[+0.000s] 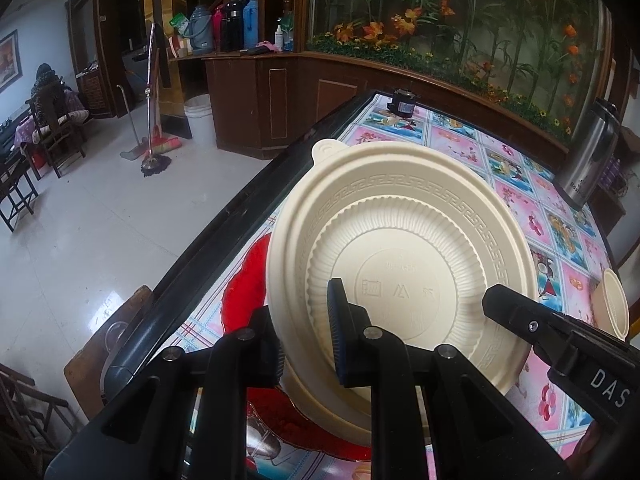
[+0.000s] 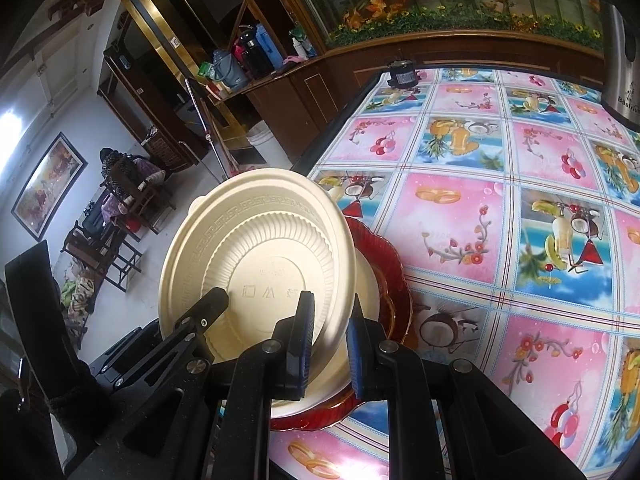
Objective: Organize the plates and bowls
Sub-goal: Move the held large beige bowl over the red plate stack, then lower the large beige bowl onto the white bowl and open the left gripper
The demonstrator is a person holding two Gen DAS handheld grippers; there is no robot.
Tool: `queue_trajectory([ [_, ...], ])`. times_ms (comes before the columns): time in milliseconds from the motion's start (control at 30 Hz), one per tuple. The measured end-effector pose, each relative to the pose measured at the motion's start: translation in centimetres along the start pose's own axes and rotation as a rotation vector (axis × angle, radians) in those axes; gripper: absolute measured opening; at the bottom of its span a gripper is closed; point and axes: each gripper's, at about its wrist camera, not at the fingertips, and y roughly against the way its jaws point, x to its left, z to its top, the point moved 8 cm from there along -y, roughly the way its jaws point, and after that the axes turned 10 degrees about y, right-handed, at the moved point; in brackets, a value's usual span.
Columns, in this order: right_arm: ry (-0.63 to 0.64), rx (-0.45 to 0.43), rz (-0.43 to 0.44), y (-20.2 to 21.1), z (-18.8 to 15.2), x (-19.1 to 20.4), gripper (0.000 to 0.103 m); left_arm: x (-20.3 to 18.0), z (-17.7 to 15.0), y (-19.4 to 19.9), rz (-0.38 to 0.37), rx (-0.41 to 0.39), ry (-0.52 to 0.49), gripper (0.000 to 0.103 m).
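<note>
A cream plastic plate (image 1: 400, 240) with a key-pattern rim is tilted up on edge, its inside facing the cameras; it also shows in the right wrist view (image 2: 256, 256). My left gripper (image 1: 304, 336) is shut on its near rim. My right gripper (image 2: 328, 340) is shut on the same plate's rim at its right side; its finger shows in the left wrist view (image 1: 516, 308). Under the plate lies a second cream dish (image 2: 366, 288) on a red glass plate (image 2: 394, 280), which also shows in the left wrist view (image 1: 244, 292). A small cream bowl (image 1: 612, 304) lies at the right.
The table (image 2: 500, 200) has a pink and blue fruit-print cloth and a black edge (image 1: 224, 232). A steel thermos (image 1: 592, 152) stands at the far right and a small black device (image 2: 402, 74) at the far edge. A wooden cabinet lies beyond; a chair is at lower left.
</note>
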Motion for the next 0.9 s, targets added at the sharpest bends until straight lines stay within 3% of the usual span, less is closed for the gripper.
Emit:
queue_trajectory([
  [767, 0.01, -0.002, -0.003, -0.18, -0.11, 0.31, 0.015, 0.68, 0.04, 0.56, 0.0, 0.0, 0.016, 0.017],
  [900, 0.013, 0.005, -0.006, -0.29, -0.26, 0.41, 0.019, 0.76, 0.06, 0.69, 0.008, -0.008, 0.018, 0.017],
])
